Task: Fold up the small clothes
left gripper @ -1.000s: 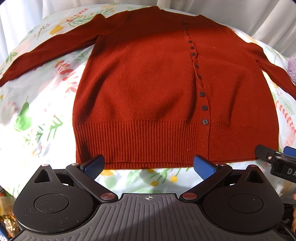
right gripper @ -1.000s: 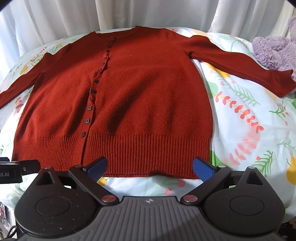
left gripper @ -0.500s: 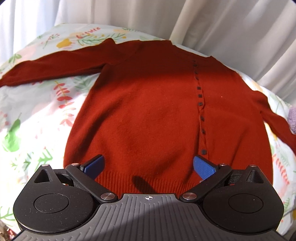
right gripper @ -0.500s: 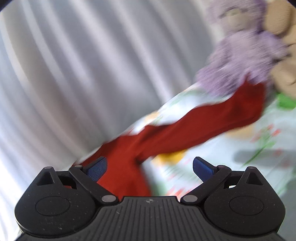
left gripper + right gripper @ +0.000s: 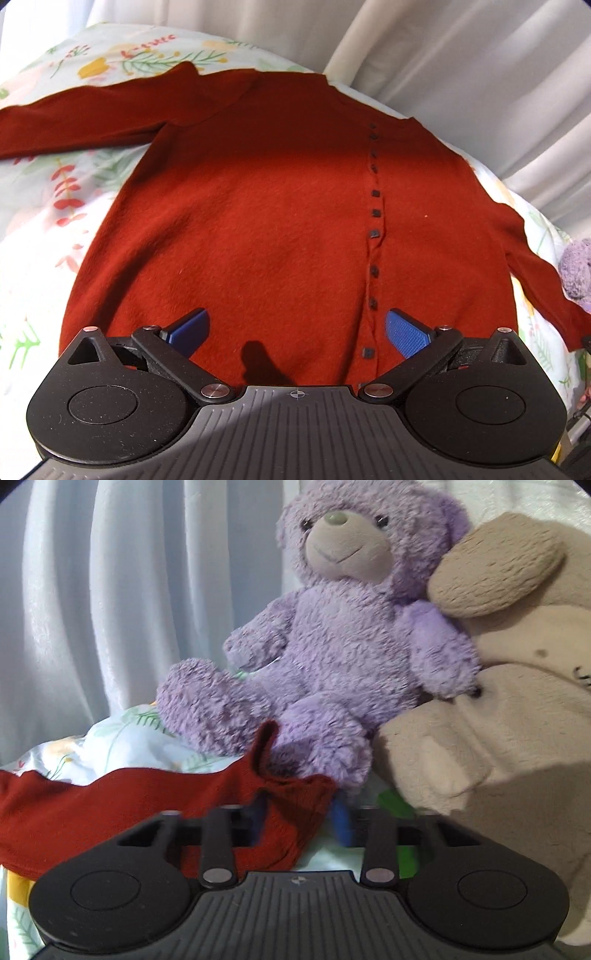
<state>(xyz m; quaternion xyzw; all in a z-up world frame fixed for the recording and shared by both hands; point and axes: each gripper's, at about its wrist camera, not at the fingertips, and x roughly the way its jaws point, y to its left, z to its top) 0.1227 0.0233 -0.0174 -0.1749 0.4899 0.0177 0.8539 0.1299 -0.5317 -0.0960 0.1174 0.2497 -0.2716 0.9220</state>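
A red cardigan lies flat and buttoned on a floral sheet, both sleeves spread outward. The left gripper hovers over the cardigan's lower part, its 2 blue fingers wide apart with nothing between them. The right gripper is clamped on the sleeve cuff (bunched between the fingers), just beside a purple teddy bear and a beige plush toy.

No text, label or number can be read anywhere.
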